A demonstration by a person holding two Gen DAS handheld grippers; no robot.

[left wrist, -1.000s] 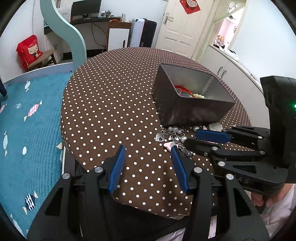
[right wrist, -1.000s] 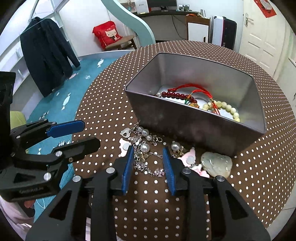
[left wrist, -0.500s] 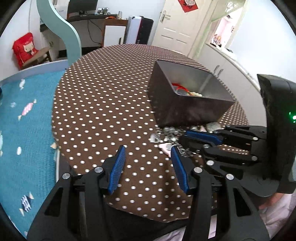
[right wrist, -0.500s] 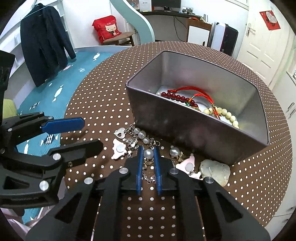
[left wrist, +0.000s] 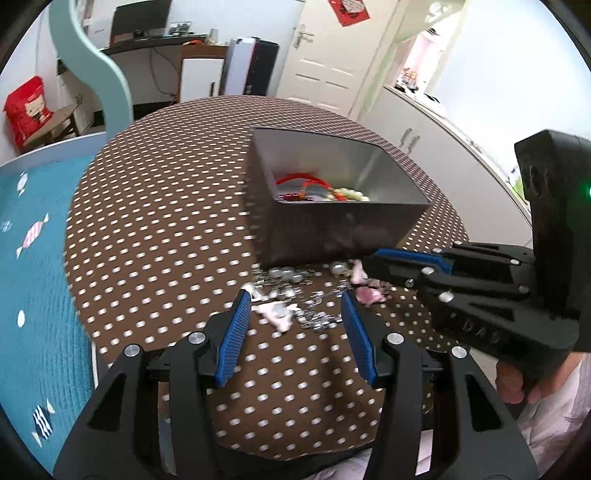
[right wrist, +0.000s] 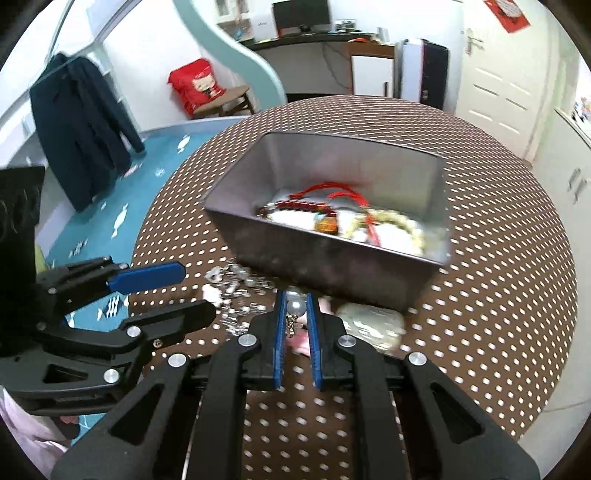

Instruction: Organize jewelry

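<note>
Right gripper (right wrist: 295, 308): you're pinching the charm bracelet (right wrist: 236, 291) here, blue pads nearly together on a silver pearl bead (right wrist: 296, 305) with a bit of chain dangling below it between the fingers.
Left gripper (left wrist: 295, 314): you're holding it wide open, nothing between the pads, hovering over the near end of the chain pile.
Charm bracelet: the rest of it is lying on the polka-dot tablecloth (left wrist: 147, 221), right in front of the tin's near wall, silver beads and white charms strung out to the left.
Metal tin (right wrist: 369, 162): it's sitting mid-table, open top, with a dark red bead bracelet (right wrist: 295, 205), red cord (right wrist: 332, 190) and a pale bead bracelet (right wrist: 402, 225) lying inside.
Jade pendant (right wrist: 373, 323): it's resting on the cloth just right of your right gripper, near the tin's front wall.
Pink charm (left wrist: 369, 295): it's lying beside the chain, partly under the right gripper's fingers in the left view.
Writing: honestly not much is readable. There are raised letters on the side of the right gripper body in the left view, too blurry to make out. The red bag (right wrist: 195, 83) on the stool is showing a cartoon face, and a red paper decoration (left wrist: 347, 13) is hanging on the door, text unreadable.
Blur: both views are smearing a bit.
</note>
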